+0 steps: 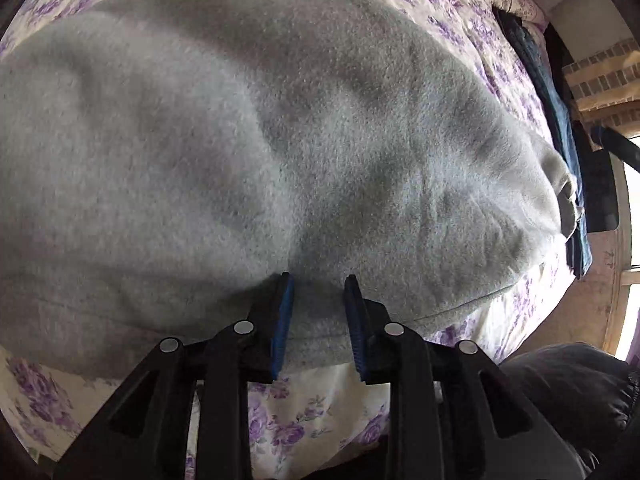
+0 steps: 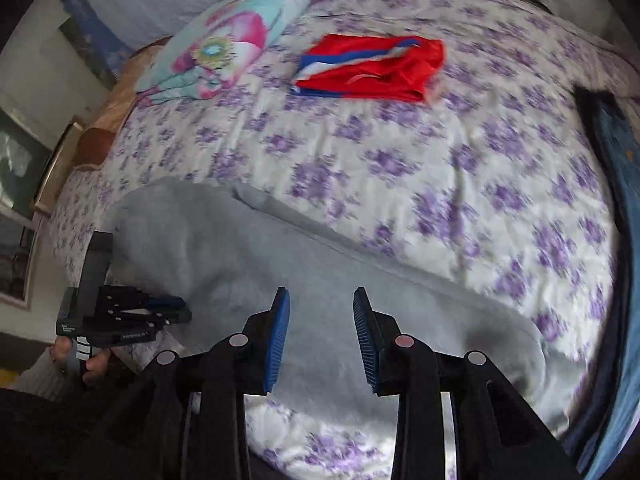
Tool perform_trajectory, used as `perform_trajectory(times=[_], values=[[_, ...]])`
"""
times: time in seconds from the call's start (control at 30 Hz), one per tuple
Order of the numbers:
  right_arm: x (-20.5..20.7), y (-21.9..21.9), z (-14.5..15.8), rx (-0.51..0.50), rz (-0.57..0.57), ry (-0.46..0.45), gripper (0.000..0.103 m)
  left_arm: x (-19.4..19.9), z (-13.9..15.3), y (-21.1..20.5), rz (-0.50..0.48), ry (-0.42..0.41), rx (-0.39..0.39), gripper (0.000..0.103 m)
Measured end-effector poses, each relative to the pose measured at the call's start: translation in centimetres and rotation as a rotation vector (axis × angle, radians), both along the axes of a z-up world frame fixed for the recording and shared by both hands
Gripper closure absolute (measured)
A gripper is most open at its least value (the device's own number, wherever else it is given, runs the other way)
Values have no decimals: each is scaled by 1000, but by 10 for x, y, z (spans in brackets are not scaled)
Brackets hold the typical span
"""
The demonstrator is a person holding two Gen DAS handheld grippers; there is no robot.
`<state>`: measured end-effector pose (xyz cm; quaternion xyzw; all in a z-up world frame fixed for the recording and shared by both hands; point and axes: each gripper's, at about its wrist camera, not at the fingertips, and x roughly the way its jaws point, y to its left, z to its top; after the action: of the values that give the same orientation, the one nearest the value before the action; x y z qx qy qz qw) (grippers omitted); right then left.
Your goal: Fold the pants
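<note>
The grey fleece pants [image 1: 260, 140] lie spread on the bed and fill most of the left wrist view; they also show in the right wrist view [image 2: 280, 256]. My left gripper [image 1: 319, 282] is open, its blue-padded fingertips right at the near edge of the pants, with the grey cloth showing between the jaws. It also shows from the side in the right wrist view [image 2: 176, 308], at the left edge of the pants. My right gripper [image 2: 321, 294] is open and empty, just above the near edge of the pants.
The bed has a white cover with purple flowers [image 2: 440, 168]. Folded red shorts with blue and white stripes [image 2: 372, 68] lie farther back, next to a pink and teal pillow [image 2: 228, 44]. Dark blue jeans [image 2: 624, 208] lie along the right side.
</note>
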<state>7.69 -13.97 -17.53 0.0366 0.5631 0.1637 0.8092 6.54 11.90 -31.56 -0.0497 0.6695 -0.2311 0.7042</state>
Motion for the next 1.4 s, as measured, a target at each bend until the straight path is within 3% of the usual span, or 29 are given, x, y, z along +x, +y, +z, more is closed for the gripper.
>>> perform_trajectory(times=[0.17, 0.27, 0.37, 0.53, 0.73, 0.83, 0.87, 0.9, 1.0, 1.07, 1.13, 1.17, 1.2, 1.27, 1.3, 1.4], values=[[87, 89, -20, 50, 172, -31, 72, 2, -6, 16, 72, 41, -79, 86], [126, 118, -55, -16, 221, 48, 78, -1, -5, 13, 57, 18, -53, 87], [124, 131, -73, -28, 275, 143, 78, -3, -3, 11, 44, -1, -24, 87], [100, 148, -74, -40, 387, 162, 78, 0, -5, 8, 46, -9, -25, 87], [117, 155, -92, 33, 372, 211, 78, 6, -7, 13, 48, 14, -47, 87], [126, 160, -110, 46, 369, 284, 76, 5, -7, 11, 41, 4, -38, 87], [127, 160, -115, 60, 358, 302, 81, 5, -8, 12, 40, 5, -38, 87], [126, 160, -115, 66, 354, 296, 95, 5, -8, 9, 41, 8, -38, 87], [125, 168, -82, -33, 402, 136, 98, 5, -9, 8, 43, 13, -42, 87], [145, 165, -59, -49, 372, 84, 99, 4, -9, 8, 42, 5, -39, 87], [167, 165, -58, -62, 362, 73, 103, 6, -9, 9, 44, -4, -39, 87], [175, 167, -63, -117, 350, 20, 103, 7, -11, 8, 44, 4, -37, 87], [183, 171, -74, -157, 357, 17, 103, 7, -12, 8, 44, 5, -37, 87], [198, 169, -105, -134, 327, 135, 103, 9, -12, 9, 46, 10, -42, 87], [200, 168, -111, -138, 313, 149, 103, 11, -12, 11, 50, 17, -47, 87], [196, 158, -93, -69, 292, 118, 103, 13, -10, 14, 56, 26, -53, 87]])
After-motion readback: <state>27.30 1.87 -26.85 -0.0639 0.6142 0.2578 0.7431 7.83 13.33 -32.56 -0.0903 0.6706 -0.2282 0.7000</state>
